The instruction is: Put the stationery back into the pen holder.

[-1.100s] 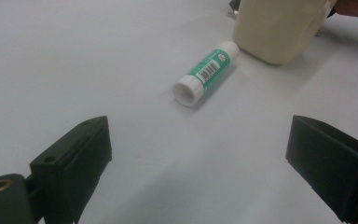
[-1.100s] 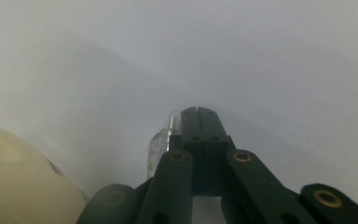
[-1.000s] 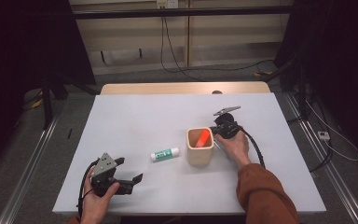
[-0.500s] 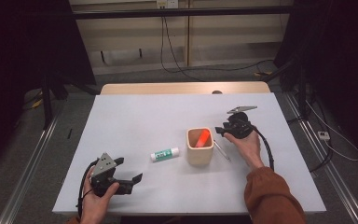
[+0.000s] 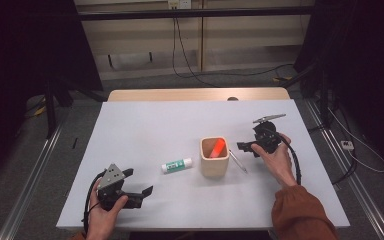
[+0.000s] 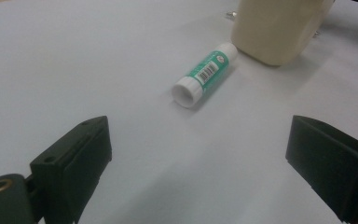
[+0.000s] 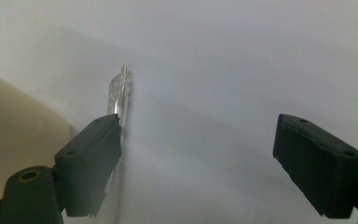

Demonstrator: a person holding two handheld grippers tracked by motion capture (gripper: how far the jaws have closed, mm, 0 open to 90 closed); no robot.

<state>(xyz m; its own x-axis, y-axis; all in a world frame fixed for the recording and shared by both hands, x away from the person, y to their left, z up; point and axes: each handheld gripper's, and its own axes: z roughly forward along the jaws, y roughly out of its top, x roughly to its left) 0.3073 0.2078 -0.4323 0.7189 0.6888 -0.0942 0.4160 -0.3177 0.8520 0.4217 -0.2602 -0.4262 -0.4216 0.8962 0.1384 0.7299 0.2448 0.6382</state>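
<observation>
Moved: right gripper (image 5: 248, 146) has shifted from cup (image 5: 214, 157) toward tabletop (image 5: 145, 125) right edge.
Right jaws: wide open, empty, beside pen (image 7: 119, 95).
Left gripper (image 5: 139, 194): jaws wide open, empty, facing glue stick (image 6: 204, 73).

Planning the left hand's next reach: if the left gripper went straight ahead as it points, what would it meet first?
Most likely the glue stick, lying ahead between the open jaws of the left gripper; the beige cup sits just behind it.

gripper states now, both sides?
Left gripper: open, holding nothing, glue stick lying ahead of it.
Right gripper: open, holding nothing, clear pen by one jaw, next to the cup.
</observation>
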